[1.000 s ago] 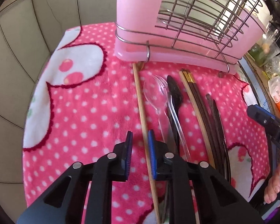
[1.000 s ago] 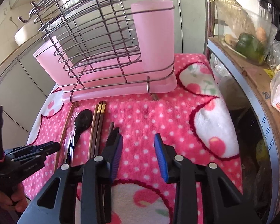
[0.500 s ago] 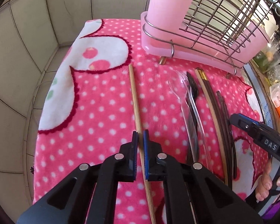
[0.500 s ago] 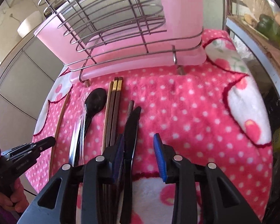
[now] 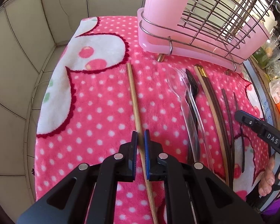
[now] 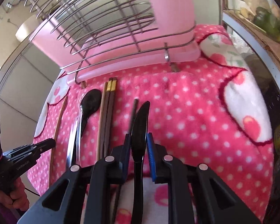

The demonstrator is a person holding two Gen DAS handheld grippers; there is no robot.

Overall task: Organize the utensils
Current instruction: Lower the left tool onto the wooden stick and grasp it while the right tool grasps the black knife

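Observation:
A light wooden chopstick (image 5: 134,100) lies on the pink dotted towel (image 5: 102,112). My left gripper (image 5: 140,140) is shut on it near its middle. To its right lie a clear plastic spoon (image 5: 179,87), a black spoon (image 5: 193,87), brown chopsticks (image 5: 210,100) and thin dark sticks (image 5: 227,104). My right gripper (image 6: 138,141) has its jaws closed around a black plastic knife (image 6: 140,123), touching its sides. The black spoon (image 6: 90,100) and brown chopsticks (image 6: 107,112) lie left of the knife. The left gripper also shows in the right wrist view (image 6: 46,143).
A pink drainer tray with a wire rack (image 5: 205,29) and a tall pink cup (image 6: 171,9) stands at the towel's far edge. Tiled wall panels (image 5: 18,56) lie left. A shelf with bagged food (image 6: 261,18) runs along the right.
My left gripper closed on the wooden chopstick and drew it back from the rack. My right gripper shifted left over the black knife and narrowed around it.

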